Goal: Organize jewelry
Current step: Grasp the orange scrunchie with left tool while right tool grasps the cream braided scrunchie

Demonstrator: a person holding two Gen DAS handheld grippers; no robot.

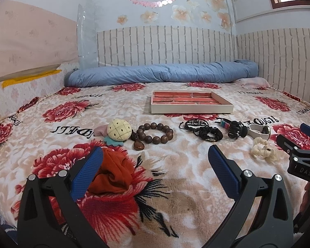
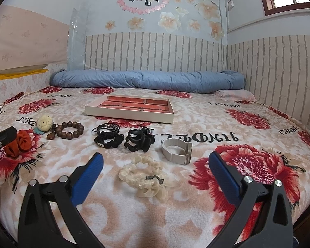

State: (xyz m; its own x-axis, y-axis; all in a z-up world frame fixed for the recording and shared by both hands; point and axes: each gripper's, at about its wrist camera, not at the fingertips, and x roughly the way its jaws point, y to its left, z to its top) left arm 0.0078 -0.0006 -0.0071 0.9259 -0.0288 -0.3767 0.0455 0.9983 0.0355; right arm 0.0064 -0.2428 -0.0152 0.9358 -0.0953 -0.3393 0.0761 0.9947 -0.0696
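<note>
Both grippers hover low over the near edge of the bed [image 2: 196, 115] with jaws spread wide and empty: the left gripper [image 1: 155, 165] sits beside an orange scrunchie [image 1: 113, 171], the right gripper [image 2: 156, 169] has a cream scrunchie [image 2: 144, 177] between its fingers. Across the middle of the floral blanket, left to right, lie a cream ball charm [image 1: 119, 129], a wooden bead bracelet [image 1: 155, 133], a black scrunchie [image 2: 109, 139], a black hair claw [image 2: 137, 141] and a pale watch band [image 2: 176, 150]. Farther back, toward the rolled blue quilt [image 2: 146, 81] at the far edge, stands the shallow tray [image 2: 130, 116] with a red lining.
</note>
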